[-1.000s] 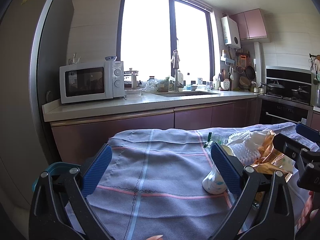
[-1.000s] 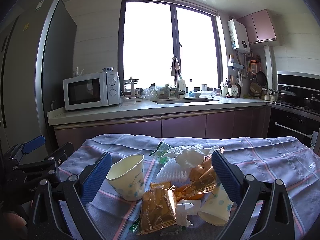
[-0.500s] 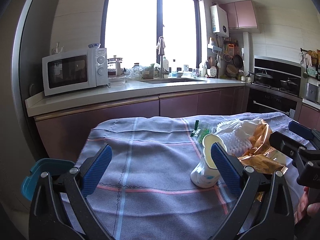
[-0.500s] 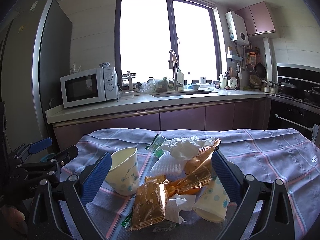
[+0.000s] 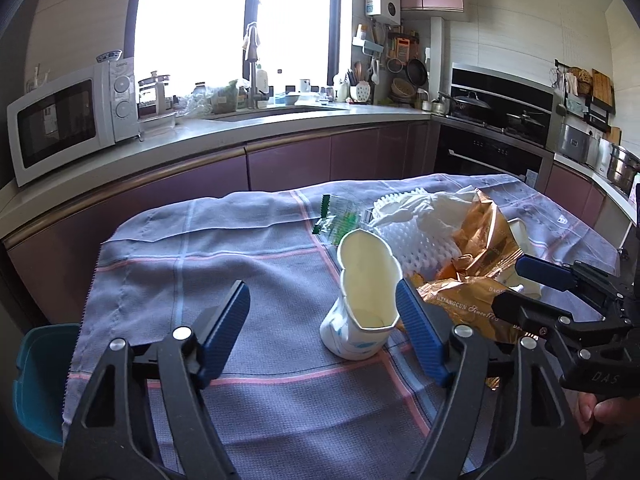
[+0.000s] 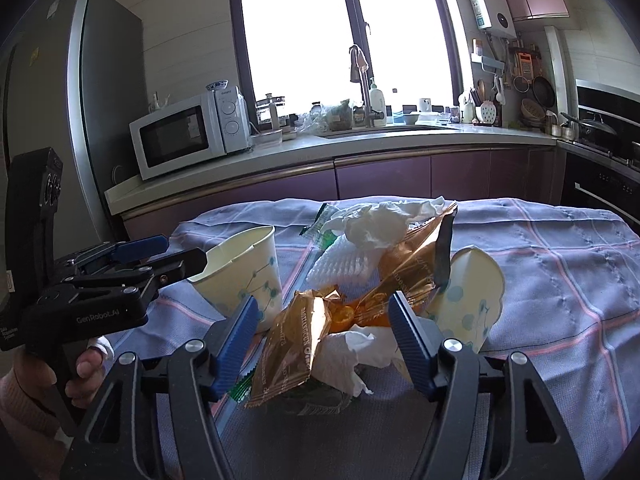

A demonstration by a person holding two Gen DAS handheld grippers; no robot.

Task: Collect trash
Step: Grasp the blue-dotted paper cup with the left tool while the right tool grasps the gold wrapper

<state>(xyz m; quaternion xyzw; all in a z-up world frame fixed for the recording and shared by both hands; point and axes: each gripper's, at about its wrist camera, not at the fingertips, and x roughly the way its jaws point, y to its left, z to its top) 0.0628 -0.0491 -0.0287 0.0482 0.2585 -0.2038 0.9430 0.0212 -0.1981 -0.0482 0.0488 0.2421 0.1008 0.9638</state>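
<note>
on the checked cloth point(image 5: 248, 408), now closer to the trash, left gripper point(image 5: 322, 332) jaws narrowing around the dented cup point(image 5: 362, 304), right gripper point(image 6: 322, 334) narrowing over the gold wrapper point(image 6: 296, 340), neither clamped yet

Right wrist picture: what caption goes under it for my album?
Open right gripper reaching at a gold wrapper, cups and tissues.

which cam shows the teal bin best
The left wrist view. The teal bin sits at its lower left edge, below the corner of the tablecloth, with part of its rim and wall visible. The right wrist view shows nothing of it; the left claw and the hand holding it fill that side.
</note>
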